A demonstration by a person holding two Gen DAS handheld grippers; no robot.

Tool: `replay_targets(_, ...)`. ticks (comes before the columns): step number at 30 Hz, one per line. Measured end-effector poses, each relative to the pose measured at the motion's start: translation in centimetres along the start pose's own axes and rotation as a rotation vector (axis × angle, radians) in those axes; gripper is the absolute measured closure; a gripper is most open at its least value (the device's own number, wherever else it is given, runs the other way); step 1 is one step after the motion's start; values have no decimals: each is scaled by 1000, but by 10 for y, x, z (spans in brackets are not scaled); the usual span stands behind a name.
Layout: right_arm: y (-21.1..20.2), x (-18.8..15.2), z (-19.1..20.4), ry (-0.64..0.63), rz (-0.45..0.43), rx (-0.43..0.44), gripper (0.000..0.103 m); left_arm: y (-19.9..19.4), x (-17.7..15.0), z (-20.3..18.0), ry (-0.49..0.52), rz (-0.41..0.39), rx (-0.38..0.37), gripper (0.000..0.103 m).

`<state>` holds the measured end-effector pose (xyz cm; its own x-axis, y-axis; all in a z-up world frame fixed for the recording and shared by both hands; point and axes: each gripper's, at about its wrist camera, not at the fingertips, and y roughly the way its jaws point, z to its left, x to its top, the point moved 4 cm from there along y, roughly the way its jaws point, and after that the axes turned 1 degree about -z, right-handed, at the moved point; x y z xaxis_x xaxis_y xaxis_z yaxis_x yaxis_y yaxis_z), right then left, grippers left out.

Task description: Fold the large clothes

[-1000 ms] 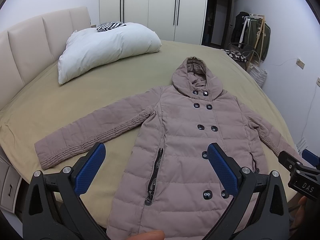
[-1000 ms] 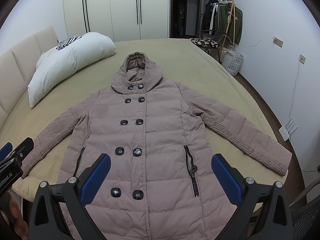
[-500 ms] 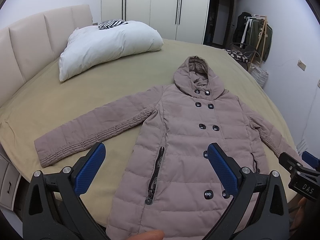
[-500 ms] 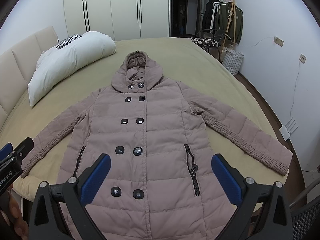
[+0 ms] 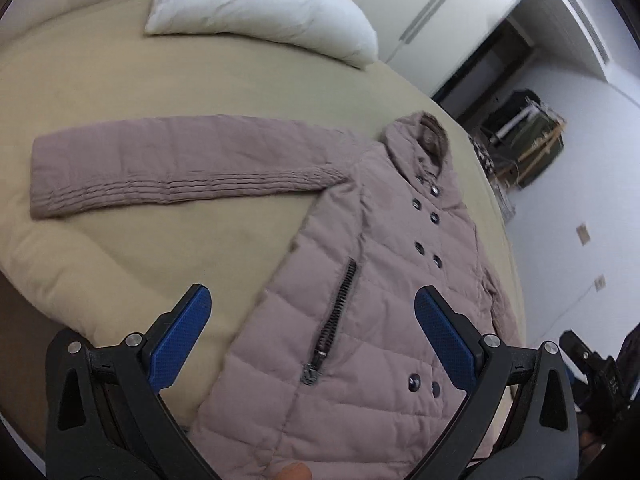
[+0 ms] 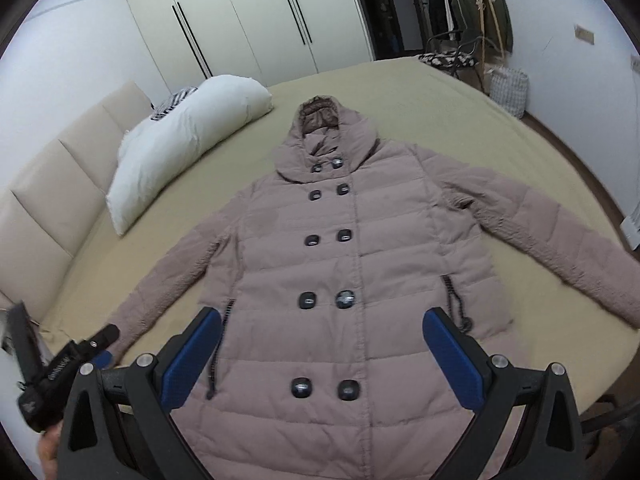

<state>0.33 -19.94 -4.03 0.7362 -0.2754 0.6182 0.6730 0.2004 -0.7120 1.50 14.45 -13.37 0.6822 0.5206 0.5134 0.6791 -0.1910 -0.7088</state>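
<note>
A padded, hooded coat [image 6: 352, 280] lies flat and face up across the bed [image 6: 460, 112], buttoned down the front, its hood toward the top centre of the right wrist view and its hem running under the bottom edge. Both sleeves are spread outward, nothing is folded yet, so the step in hand looks like the first fold, a sleeve brought across the chest. The left tongs [image 5: 312, 340] are released, jaws wide apart and holding nothing, hovering at the lower centre of the left wrist view above the coat's side seam and zip pocket [image 5: 334, 320], with the long sleeve [image 5: 176, 168] stretched toward the left of that frame. The right tongs [image 6: 324, 356] are likewise spread and empty, over the lower button rows. To do this well, I would take the sleeve close to its cuff, pinching both layers so the puffy filling does not slip out, then carry it low and level across the buttons so the shoulder creases along the side seam. The pillow [image 6: 184, 148] at upper left is well apart and should not interfere.
</note>
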Motion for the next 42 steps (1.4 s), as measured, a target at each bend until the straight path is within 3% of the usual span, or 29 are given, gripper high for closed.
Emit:
replay_targets(2, 8, -3, 8, 9, 10, 44, 0, -3, 4, 41, -72, -54, 56, 0)
replay_targets(3, 12, -2, 11, 10, 13, 57, 0, 0, 5, 58, -117, -32, 75, 0)
replay_targets(5, 20, -4, 20, 7, 21, 88, 0, 10, 5, 91, -253, 52, 41, 0)
replay_targets(6, 25, -3, 23, 8, 30, 102, 0, 12, 6, 107, -330, 48, 14, 0)
replay_targets(12, 46, -1, 25, 43, 58, 154, 1, 41, 13, 195, -700, -91, -65, 1)
replay_targets(16, 59, 2, 19, 77, 77, 156, 5, 63, 26, 229, -854, -185, -118, 6)
replay_targets(23, 78, -1, 10, 129, 110, 153, 6, 70, 43, 255, -1000, -308, -71, 6)
replay_targets(25, 82, -2, 9, 122, 123, 148, 7, 63, 48, 265, -1031, -347, -89, 15)
replay_targets(29, 87, -4, 5, 137, 130, 145, 7, 66, 62, 277, -1077, -347, -110, 22)
replay_targets(32, 87, -5, 2, 143, 130, 144, 7, 69, 53, 284, -1145, -344, -105, 45)
replay_targets(34, 87, -5, 0, 139, 127, 142, 7, 66, 39, 287, -1172, -338, -97, 70)
replay_targets(38, 88, -4, -9, 154, 121, 136, 7, 67, 36, 293, -1195, -343, -111, 78)
replay_targets(42, 89, -4, -14, 159, 125, 136, 11, 56, 54, 284, -1103, -363, -95, 87)
